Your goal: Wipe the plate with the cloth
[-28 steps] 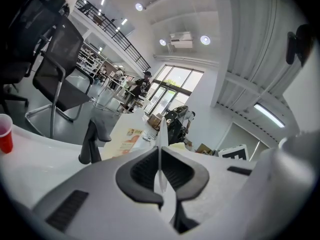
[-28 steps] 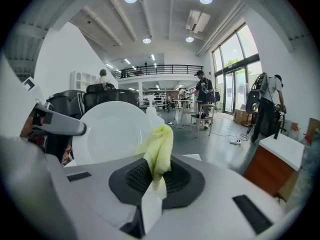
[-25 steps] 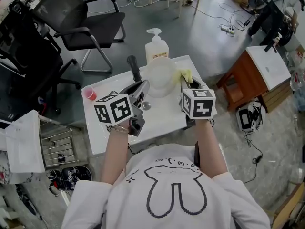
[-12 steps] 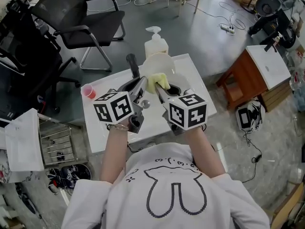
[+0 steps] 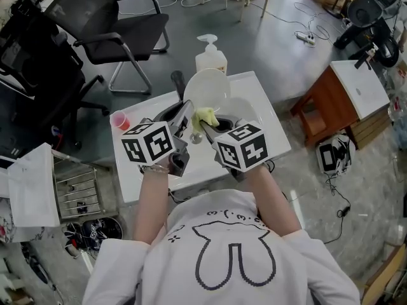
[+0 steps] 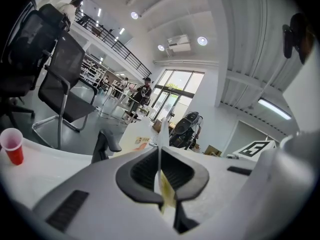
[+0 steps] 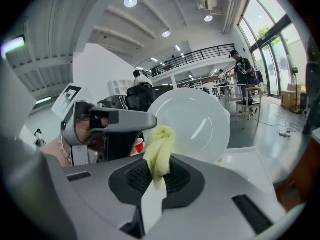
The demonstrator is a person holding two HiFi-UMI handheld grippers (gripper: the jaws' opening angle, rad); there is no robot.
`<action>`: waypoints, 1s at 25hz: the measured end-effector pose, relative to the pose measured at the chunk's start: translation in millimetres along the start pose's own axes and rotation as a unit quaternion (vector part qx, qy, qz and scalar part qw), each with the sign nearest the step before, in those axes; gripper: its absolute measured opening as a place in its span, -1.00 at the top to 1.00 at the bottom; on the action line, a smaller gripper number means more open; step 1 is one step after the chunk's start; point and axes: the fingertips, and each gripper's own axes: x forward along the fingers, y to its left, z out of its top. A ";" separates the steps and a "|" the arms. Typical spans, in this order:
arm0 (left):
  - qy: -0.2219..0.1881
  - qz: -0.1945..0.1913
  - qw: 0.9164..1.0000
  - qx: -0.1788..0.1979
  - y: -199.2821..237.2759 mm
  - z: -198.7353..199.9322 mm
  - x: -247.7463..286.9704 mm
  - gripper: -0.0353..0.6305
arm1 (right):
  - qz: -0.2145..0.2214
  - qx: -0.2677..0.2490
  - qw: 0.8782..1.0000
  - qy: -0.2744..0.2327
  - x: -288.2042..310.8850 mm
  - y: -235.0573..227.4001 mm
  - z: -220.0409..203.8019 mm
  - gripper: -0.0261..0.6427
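Note:
A white plate [image 5: 206, 86] stands tilted up on edge above the white table [image 5: 270, 132]. My left gripper [image 5: 188, 111] is shut on its lower left rim; in the left gripper view the plate [image 6: 160, 139] shows edge-on as a thin white line between the jaws of that gripper [image 6: 161, 170]. My right gripper [image 5: 206, 126] is shut on a bunched yellow cloth [image 5: 205, 115], which lies against the plate's lower face. In the right gripper view the cloth [image 7: 159, 151] sticks up out of the gripper [image 7: 157, 178] in front of the plate [image 7: 194, 120], with the left gripper [image 7: 114, 119] at the plate's left edge.
A pump soap bottle [image 5: 210, 54] stands at the table's far edge behind the plate. A red cup [image 5: 119, 120] sits at the table's left corner. A black handle [image 5: 177, 85] lies beside the plate. A black office chair [image 5: 111, 27] and a brown cabinet [image 5: 327, 103] flank the table.
My right gripper has swung left with the cloth, from the plate's right side to its lower front. The plate has tipped more upright; the left gripper has hardly moved.

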 end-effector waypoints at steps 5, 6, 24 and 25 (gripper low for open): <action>0.003 -0.013 1.000 0.001 -2.0 -1.2 -1.4 0.83 | -0.050 -0.025 0.998 0.040 -1.8 -24.4 -12.0 0.78; 0.004 -0.015 1.000 0.004 -3.4 -1.7 -1.0 0.83 | -0.062 -0.028 0.997 0.044 -2.9 -30.8 -13.5 0.78; 0.013 -0.046 0.991 0.121 -10.5 4.4 -6.4 0.84 | -0.245 -0.044 0.969 0.003 -33.9 -117.8 17.6 0.78; 0.012 -0.047 0.990 0.136 -10.6 5.3 -6.5 0.84 | -0.246 -0.038 0.968 -0.003 -36.9 -120.4 19.9 0.78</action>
